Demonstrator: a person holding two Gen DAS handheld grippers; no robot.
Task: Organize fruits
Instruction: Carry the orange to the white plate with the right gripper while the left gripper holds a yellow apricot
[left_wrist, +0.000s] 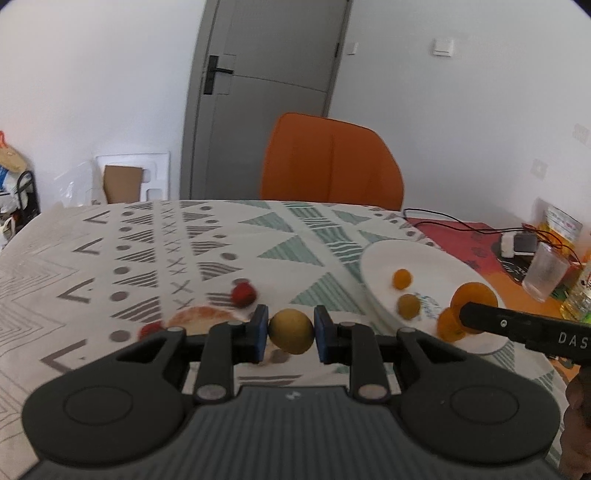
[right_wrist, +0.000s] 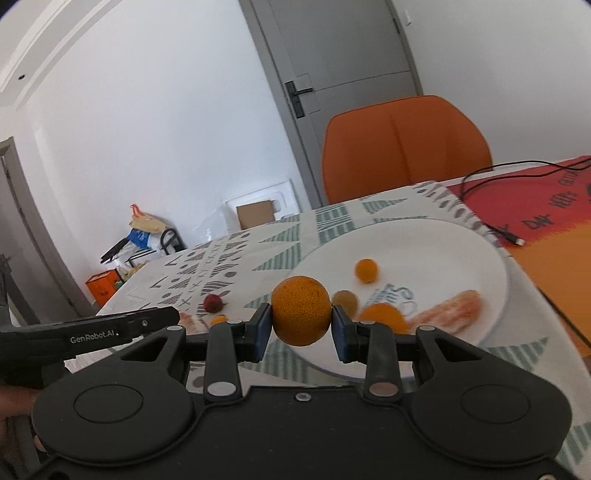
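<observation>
Fruits were being sorted: the left gripper (left_wrist: 291, 334) clamped a yellow-green fruit (left_wrist: 291, 331) above the tablecloth (left_wrist: 110, 258); the right gripper (right_wrist: 301, 325) clamped an orange (right_wrist: 301, 311) over the white plate's (right_wrist: 461, 243) near-left rim.

- Orange chair (left_wrist: 330, 162) behind the table, its back to a grey door (left_wrist: 273, 70).
- Patterned tablecloth (left_wrist: 155, 251) over the table; a red-orange mat (right_wrist: 546, 221) beside it.
- Black cable (right_wrist: 491, 206) lying across the mat.
- Clear cup (left_wrist: 546, 275) near the table's right edge.
- Cardboard box (left_wrist: 122, 183) against the wall.
</observation>
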